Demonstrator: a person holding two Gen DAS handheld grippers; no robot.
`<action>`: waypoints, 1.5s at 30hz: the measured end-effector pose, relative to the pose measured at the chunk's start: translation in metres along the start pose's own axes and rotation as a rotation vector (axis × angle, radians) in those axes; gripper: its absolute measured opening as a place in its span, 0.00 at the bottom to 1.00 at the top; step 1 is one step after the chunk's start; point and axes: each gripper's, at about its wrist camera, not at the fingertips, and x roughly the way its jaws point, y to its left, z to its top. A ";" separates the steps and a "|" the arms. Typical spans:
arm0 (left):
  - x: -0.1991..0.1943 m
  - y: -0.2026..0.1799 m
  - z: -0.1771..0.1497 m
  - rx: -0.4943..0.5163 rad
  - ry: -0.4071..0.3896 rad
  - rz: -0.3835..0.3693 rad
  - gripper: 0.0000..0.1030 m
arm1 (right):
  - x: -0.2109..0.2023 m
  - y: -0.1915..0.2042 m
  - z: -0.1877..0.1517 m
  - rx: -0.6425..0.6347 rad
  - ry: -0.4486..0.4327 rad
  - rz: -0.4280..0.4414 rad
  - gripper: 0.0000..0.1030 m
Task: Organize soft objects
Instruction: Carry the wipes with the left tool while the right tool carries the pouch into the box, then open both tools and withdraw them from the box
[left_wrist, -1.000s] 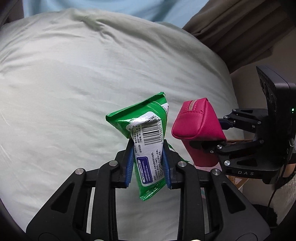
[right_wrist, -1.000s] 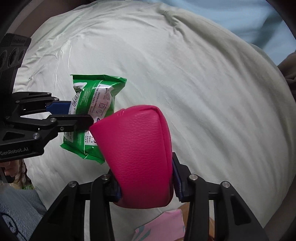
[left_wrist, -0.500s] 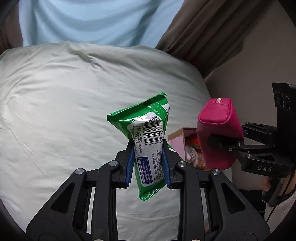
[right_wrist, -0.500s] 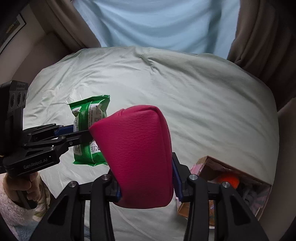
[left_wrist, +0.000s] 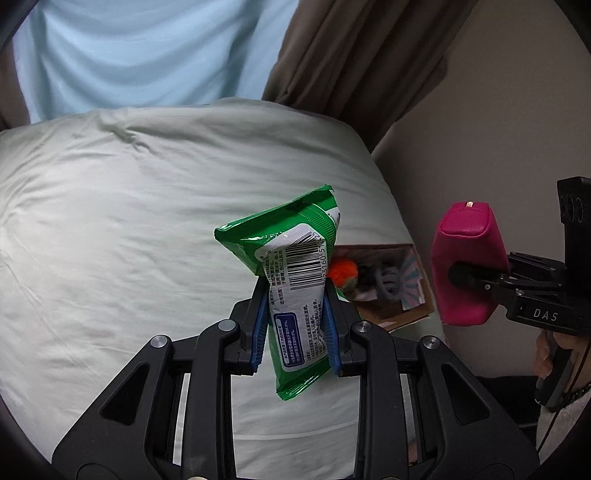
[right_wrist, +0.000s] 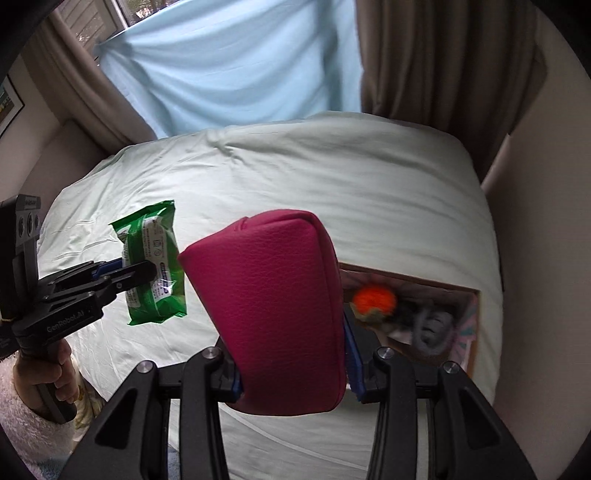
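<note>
Above the pale bedsheet (left_wrist: 110, 221), both grippers hang loaded: the left gripper (left_wrist: 295, 325) pinches a green wipes pack (left_wrist: 291, 280) across its lower half, and the right gripper (right_wrist: 291, 365) squeezes a pink pouch (right_wrist: 273, 302) near its base. The open box (right_wrist: 469, 332) at the bed's edge likely takes them; carry each squarely over it and lower before letting go, since the pack's upper end juts well beyond the jaws.

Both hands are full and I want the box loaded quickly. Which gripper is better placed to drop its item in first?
Probably the right gripper: its pink pouch hangs beside the open cardboard box. The left gripper holds the green wipes pack farther away, over the bed.
</note>
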 end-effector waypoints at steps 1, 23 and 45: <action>0.010 -0.012 -0.002 -0.002 0.007 0.003 0.23 | -0.001 -0.017 -0.004 -0.002 0.006 -0.010 0.38; 0.246 -0.126 -0.042 0.125 0.367 0.124 0.23 | 0.135 -0.177 -0.059 0.220 0.252 0.100 0.38; 0.206 -0.104 -0.047 0.164 0.355 0.177 1.00 | 0.136 -0.156 -0.051 0.206 0.204 0.078 0.92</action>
